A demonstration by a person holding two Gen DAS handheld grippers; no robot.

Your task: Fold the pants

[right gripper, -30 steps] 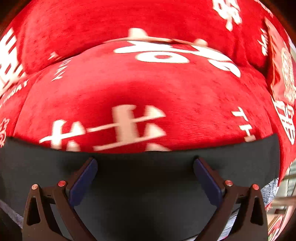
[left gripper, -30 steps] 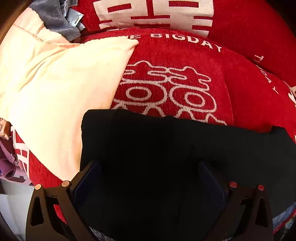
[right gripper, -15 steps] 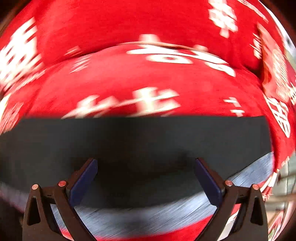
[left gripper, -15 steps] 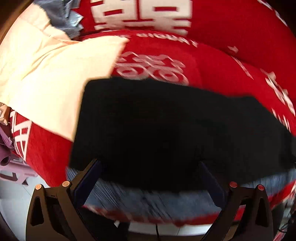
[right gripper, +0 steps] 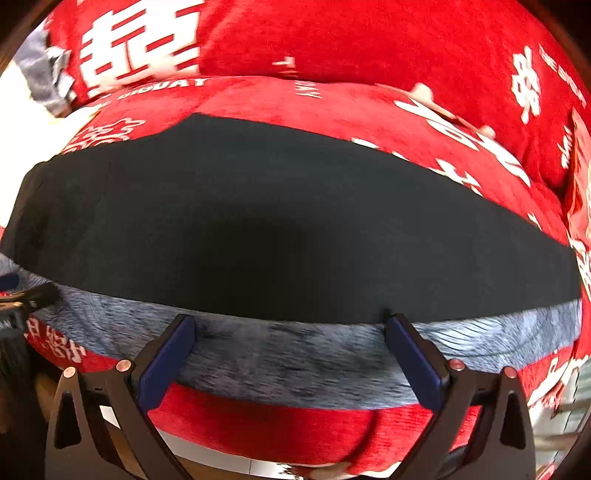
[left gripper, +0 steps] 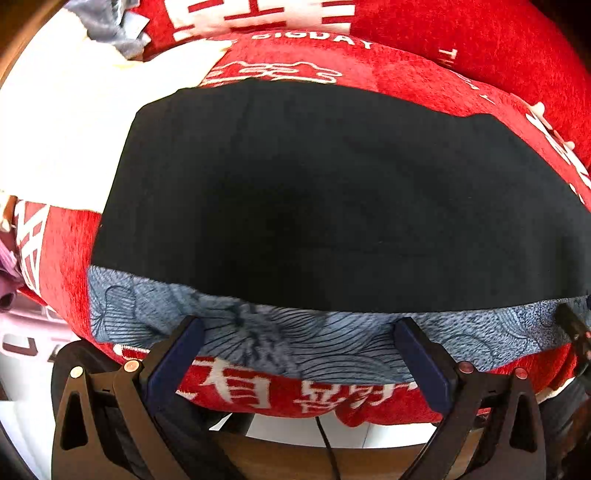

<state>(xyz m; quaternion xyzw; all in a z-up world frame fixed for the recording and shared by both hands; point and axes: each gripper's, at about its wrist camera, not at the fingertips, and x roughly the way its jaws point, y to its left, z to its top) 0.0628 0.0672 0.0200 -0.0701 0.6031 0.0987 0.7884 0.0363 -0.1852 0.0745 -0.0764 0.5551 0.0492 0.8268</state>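
The black pants [left gripper: 325, 199] lie flat as a wide folded rectangle on the red cushion; they also show in the right wrist view [right gripper: 288, 229]. A grey-blue patterned cloth [left gripper: 258, 339] sticks out from under their near edge, seen too in the right wrist view [right gripper: 295, 354]. My left gripper [left gripper: 297, 343] is open and empty, just short of the pants' near edge, over the patterned cloth. My right gripper [right gripper: 290, 339] is open and empty, likewise at the near edge. The other gripper's tip shows at the left edge of the right wrist view [right gripper: 22, 299].
The red cushion with white lettering [left gripper: 424, 70] carries the pants, with a second red cushion behind it [right gripper: 332, 40]. A cream cloth [left gripper: 62, 122] lies to the left, a grey garment [left gripper: 107, 26] beyond it. The cushion's front edge drops to the floor [left gripper: 295, 432].
Both grippers have pulled back toward me and off the pants. More of the pants shows, and the patterned cloth and the cushion's front edge have come into view.
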